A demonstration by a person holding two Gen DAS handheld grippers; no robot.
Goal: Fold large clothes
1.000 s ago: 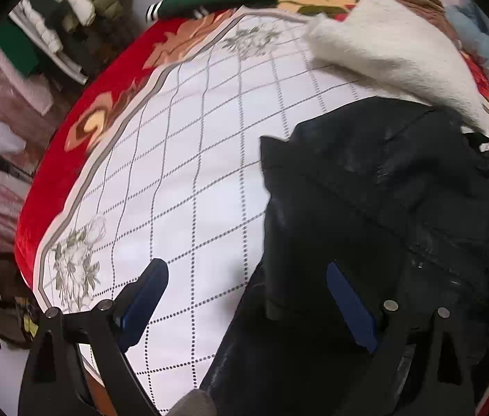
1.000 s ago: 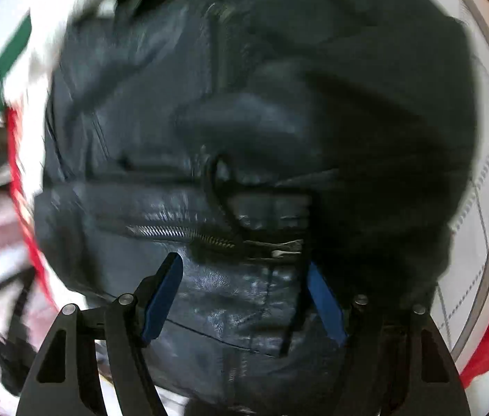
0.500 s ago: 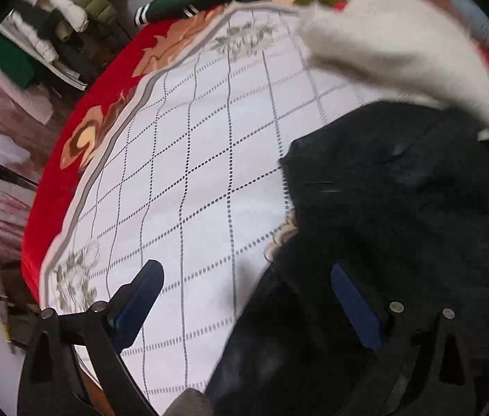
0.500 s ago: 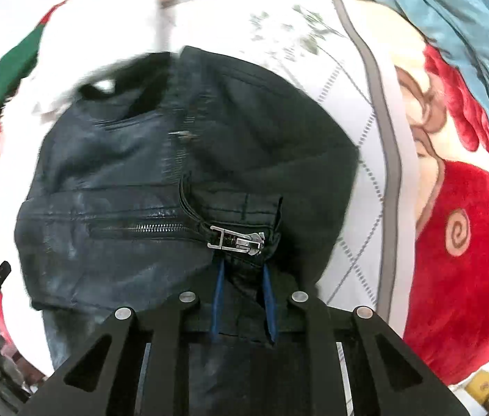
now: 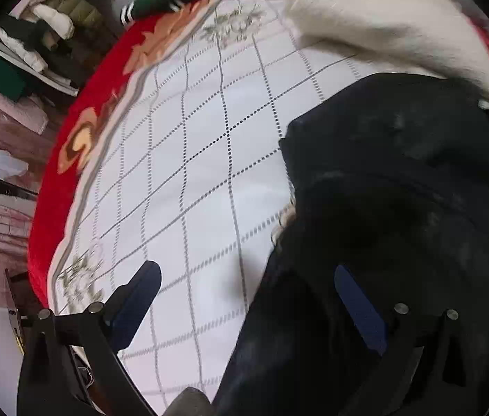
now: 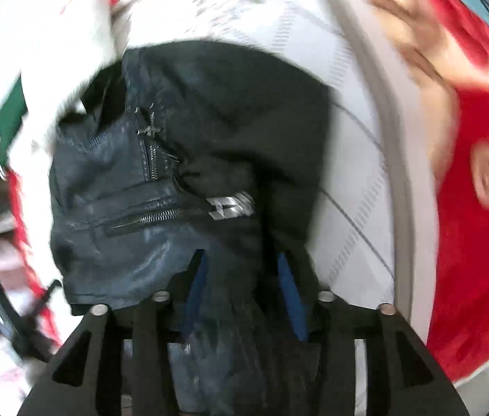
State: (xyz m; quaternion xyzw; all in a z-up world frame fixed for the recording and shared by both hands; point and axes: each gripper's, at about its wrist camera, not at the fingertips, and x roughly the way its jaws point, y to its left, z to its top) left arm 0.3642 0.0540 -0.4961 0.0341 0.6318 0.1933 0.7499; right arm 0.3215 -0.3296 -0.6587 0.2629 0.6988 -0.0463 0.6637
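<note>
The black leather jacket [image 6: 189, 187] is lying bunched on the bed [image 5: 189, 159], on its white quilted cover with a dotted diamond grid, with a white fleecy garment [image 5: 383, 24] touching its far edge. The right gripper [image 6: 241, 277] is sitting low over the near hem, its blue-padded fingers [image 6: 287, 291] standing a moderate gap apart with dark jacket material bulging between them; the picture is blurred, and I cannot tell whether the pads are actually pinching that fold or merely straddling it. The left gripper [image 5: 244, 287] is gaping wide, holding nothing, with one finger over bare quilt and the other over the jacket's left edge. The fold seems barely started, since the garment is heaped rather than squared. The main risk, as I judge it, is the leather: it looks stiff and slick, so a shallow bite on the hem could slip out as soon as it is lifted, letting the piece slump back into a lump. The metal zipper pull [image 6: 232, 204] lying just beyond the right fingers could also snag or skew a fold. Dragging the jacket might tug the fleecy garment along as well.
</note>
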